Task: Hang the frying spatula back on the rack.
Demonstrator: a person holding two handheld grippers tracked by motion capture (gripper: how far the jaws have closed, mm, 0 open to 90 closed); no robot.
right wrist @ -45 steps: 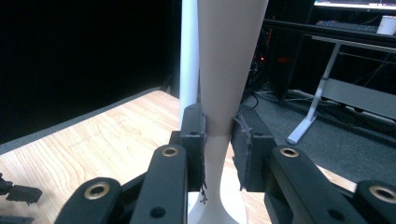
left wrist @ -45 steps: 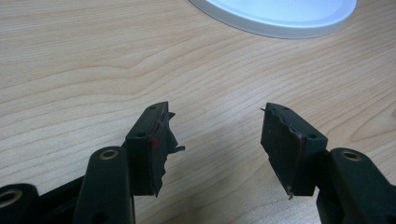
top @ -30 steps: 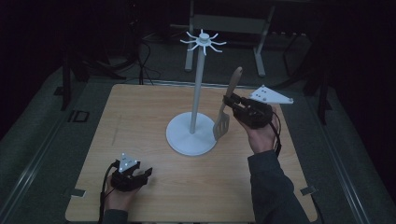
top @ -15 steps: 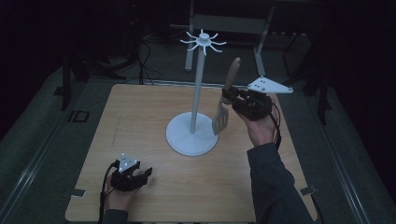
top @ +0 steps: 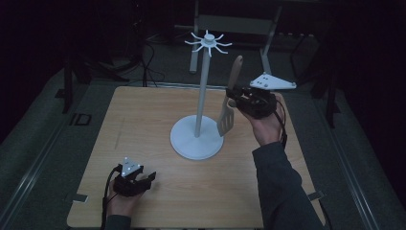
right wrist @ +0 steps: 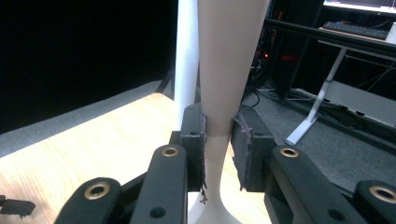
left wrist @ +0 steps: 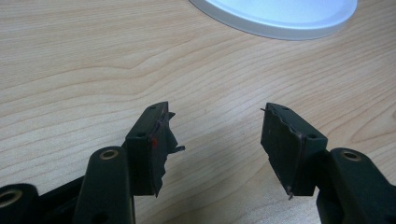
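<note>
A white hanging stand with a round base and a ring of hooks on top rises from the middle of the wooden table. Right of its pole, my right gripper is shut on a slotted spatula, held upright above the table with its wooden handle up and its blade down. The right gripper view shows the jaws clamped on the spatula's neck, the stand's pole just behind. My left gripper rests open near the front left of the table, nothing between its fingers.
The stand's base edge lies ahead of the left gripper. Beyond the table's far edge stand white desk legs and cables on a dark floor. A desk frame shows behind the right gripper.
My right gripper has lifted the spatula higher and carried it slightly toward the stand's top. The left gripper has stayed where it was.
</note>
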